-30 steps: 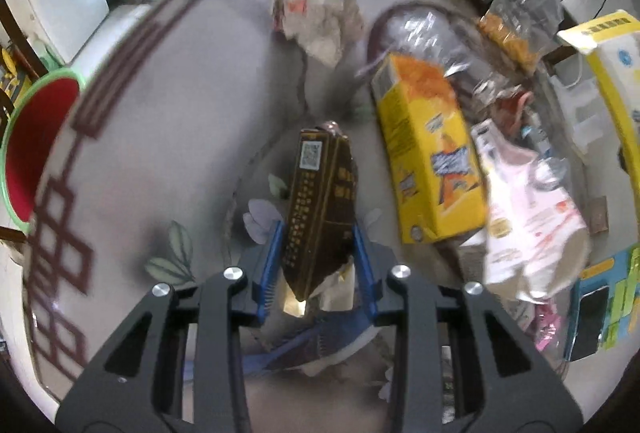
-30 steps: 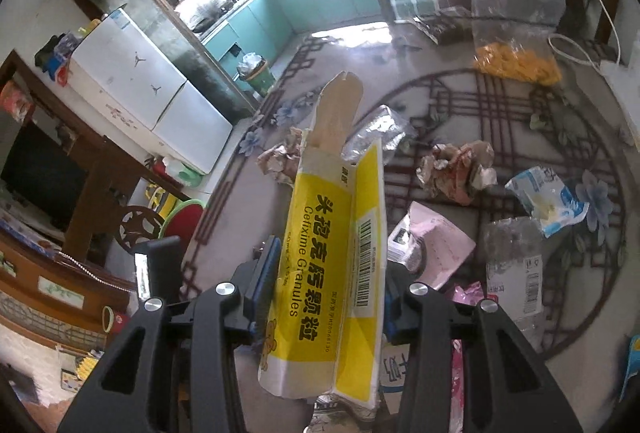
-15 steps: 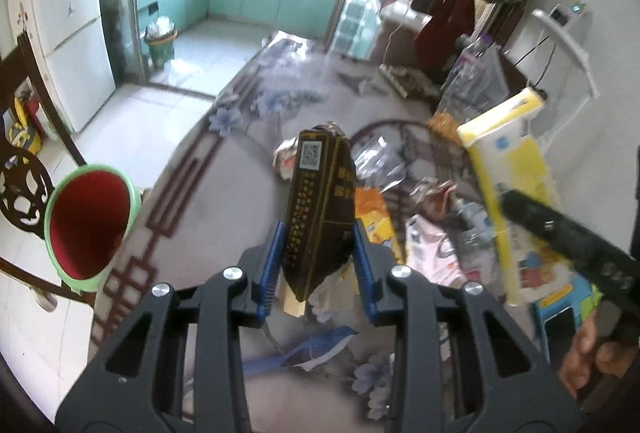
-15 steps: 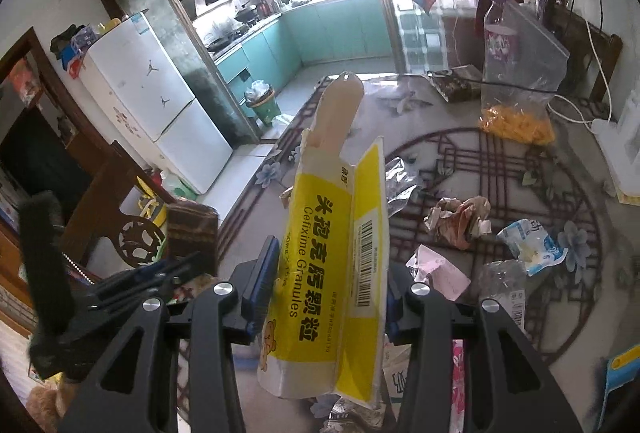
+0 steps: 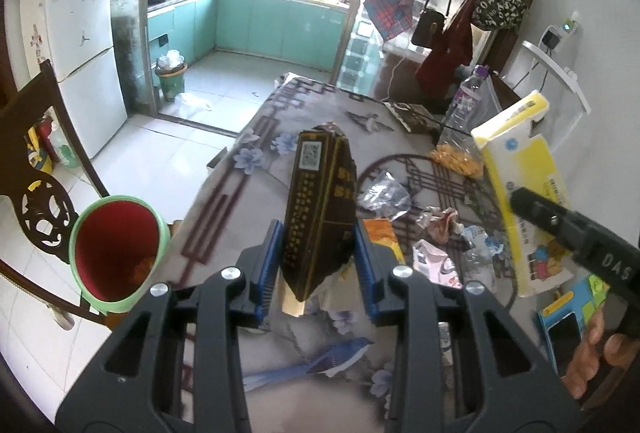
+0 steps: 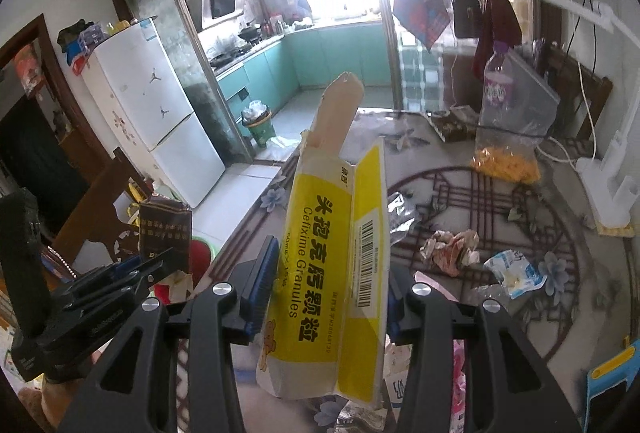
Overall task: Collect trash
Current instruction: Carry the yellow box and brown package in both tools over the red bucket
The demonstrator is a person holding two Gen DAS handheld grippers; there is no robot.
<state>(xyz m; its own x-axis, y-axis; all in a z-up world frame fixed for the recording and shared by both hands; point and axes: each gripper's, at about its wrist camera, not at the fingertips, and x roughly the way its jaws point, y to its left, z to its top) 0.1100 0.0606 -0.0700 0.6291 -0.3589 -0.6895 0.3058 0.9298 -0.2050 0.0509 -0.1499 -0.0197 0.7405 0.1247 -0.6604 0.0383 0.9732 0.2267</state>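
My left gripper (image 5: 318, 265) is shut on a dark brown carton (image 5: 320, 209) with gold print, held upright above the table's left edge. My right gripper (image 6: 328, 289) is shut on a torn yellow medicine box (image 6: 332, 265), also lifted off the table. In the left wrist view the yellow box (image 5: 520, 201) hangs at the right. In the right wrist view the brown carton (image 6: 164, 233) shows at the left. A red bin with a green rim (image 5: 116, 249) stands on the floor, below and left of the brown carton.
Loose trash lies on the patterned table (image 6: 520, 217): a crumpled wrapper (image 6: 450, 251), a blue-white packet (image 6: 512, 271), clear plastic (image 6: 400, 217) and a bag of orange snacks (image 6: 504, 161). A dark wooden chair (image 5: 36, 193) stands beside the bin.
Both grippers have risen from the table with their boxes still held. The views have tilted up toward the kitchen, and the red bin now sits lower left of the brown carton.
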